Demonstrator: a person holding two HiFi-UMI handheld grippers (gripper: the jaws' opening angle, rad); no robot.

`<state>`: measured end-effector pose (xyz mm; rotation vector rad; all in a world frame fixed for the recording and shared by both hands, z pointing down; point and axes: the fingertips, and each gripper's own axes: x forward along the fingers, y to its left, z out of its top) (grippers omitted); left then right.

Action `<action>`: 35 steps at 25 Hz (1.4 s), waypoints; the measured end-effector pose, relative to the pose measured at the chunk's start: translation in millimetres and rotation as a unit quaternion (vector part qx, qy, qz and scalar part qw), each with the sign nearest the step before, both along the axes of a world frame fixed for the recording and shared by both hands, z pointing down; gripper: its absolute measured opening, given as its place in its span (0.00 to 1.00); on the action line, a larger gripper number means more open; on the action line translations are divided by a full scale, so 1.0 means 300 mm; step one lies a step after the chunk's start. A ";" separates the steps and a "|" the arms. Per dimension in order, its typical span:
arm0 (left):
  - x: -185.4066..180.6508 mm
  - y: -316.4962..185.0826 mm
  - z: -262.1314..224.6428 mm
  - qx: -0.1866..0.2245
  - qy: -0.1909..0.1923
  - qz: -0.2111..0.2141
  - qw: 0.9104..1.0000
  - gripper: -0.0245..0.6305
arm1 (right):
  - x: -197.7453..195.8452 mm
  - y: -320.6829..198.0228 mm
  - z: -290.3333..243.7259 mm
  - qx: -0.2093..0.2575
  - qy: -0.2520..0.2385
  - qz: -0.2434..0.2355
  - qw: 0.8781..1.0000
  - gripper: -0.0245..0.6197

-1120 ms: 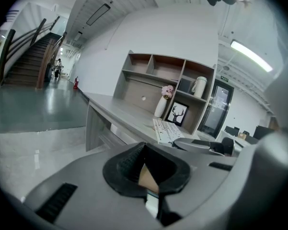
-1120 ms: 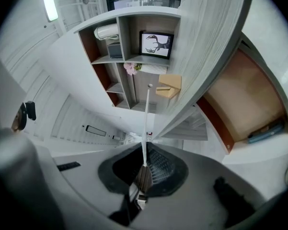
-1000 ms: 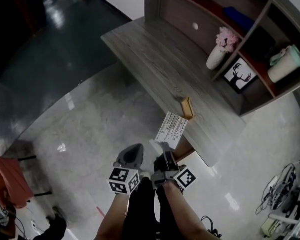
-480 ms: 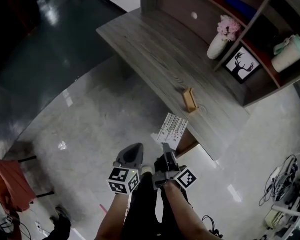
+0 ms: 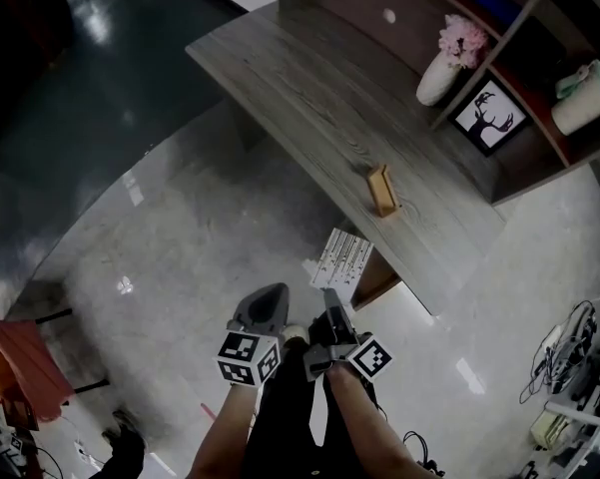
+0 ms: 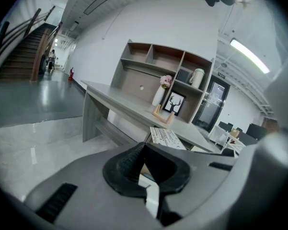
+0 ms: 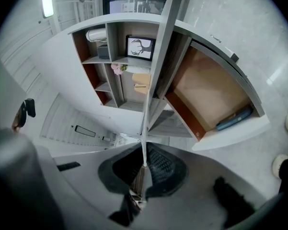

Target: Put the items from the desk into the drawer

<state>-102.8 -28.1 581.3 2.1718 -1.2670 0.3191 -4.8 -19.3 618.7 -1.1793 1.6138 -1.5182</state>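
My right gripper (image 5: 329, 294) (image 7: 144, 164) is shut on a thin white patterned booklet (image 5: 341, 257). In the right gripper view the booklet (image 7: 155, 71) shows edge-on, rising from the jaws. Just beyond it the brown drawer (image 5: 376, 282) (image 7: 208, 87) stands open under the grey desk (image 5: 300, 78), with a blue item (image 7: 235, 118) lying inside. A small wooden holder (image 5: 382, 190) (image 6: 162, 115) stands on the desk near its front edge. My left gripper (image 5: 268, 297) (image 6: 143, 145) is shut and holds nothing, close beside the right one.
A shelf unit at the back of the desk holds a white vase with pink flowers (image 5: 441, 73), a framed deer picture (image 5: 489, 116) and a pale jug (image 5: 584, 96). Glossy floor (image 5: 180, 247) lies before the desk. Cables and gear (image 5: 569, 367) sit at the right.
The head view has drifted a little, so the desk sits slightly higher in frame. Both grippers and the booklet keep about the same place.
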 end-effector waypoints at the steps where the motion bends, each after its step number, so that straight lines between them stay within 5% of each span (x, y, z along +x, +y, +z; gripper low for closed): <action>1: 0.003 0.001 0.005 -0.001 0.001 0.001 1.000 0.05 | 0.002 0.003 0.007 -0.002 0.001 0.001 1.000 0.08; 35: 0.067 -0.065 0.114 -0.028 0.006 0.011 1.000 0.05 | 0.133 -0.041 0.146 -0.042 0.020 0.039 0.998 0.08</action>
